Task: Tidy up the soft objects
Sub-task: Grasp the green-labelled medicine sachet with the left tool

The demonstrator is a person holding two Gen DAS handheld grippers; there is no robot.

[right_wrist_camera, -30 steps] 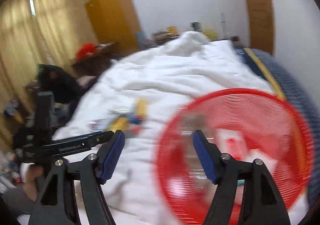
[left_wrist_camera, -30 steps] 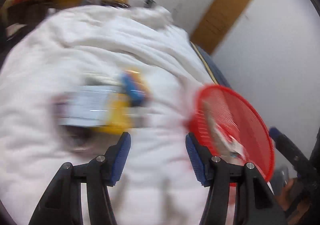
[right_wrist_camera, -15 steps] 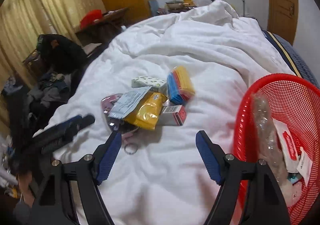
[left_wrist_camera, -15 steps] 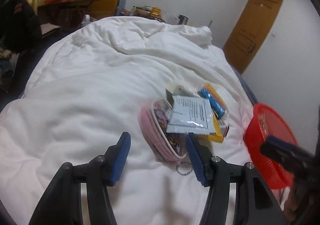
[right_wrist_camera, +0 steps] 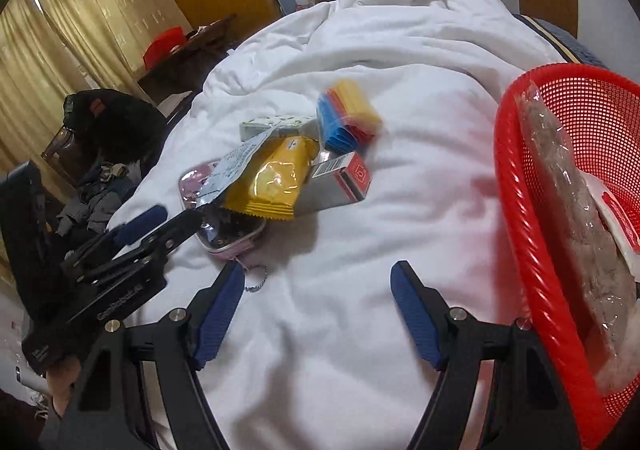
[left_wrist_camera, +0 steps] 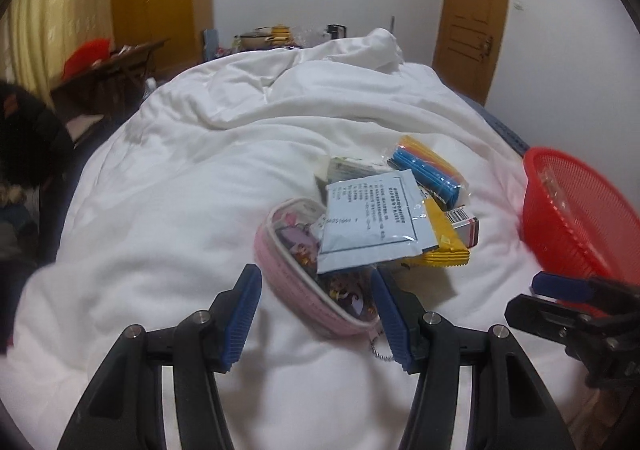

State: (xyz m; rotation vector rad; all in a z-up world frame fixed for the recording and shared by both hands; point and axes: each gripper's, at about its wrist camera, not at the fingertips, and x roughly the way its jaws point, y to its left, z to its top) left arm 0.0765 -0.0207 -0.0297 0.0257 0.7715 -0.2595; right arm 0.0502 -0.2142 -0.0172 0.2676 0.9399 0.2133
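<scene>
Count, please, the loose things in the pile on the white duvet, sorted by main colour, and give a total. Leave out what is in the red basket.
Pink: 1, the pink zip pouch with a clear window
Pale blue: 1, the flat printed sachet
Yellow: 1, the crinkled yellow snack packet
Blue and yellow: 1, the clear pack of sealing clips
Silver and red: 1, the small carton
White: 1, the patterned box
Total: 6

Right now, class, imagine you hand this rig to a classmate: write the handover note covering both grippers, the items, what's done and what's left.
Left gripper: open, empty, hovering just short of the pink pouch.
Right gripper: open, empty, over bare white duvet.
Pile on duvet: pouch, white sachet, yellow packet, red-ended box, blue-yellow pack.
Red basket, right of the pile, already holds a clear-wrapped item.
Left: move the pile into the basket.
</scene>
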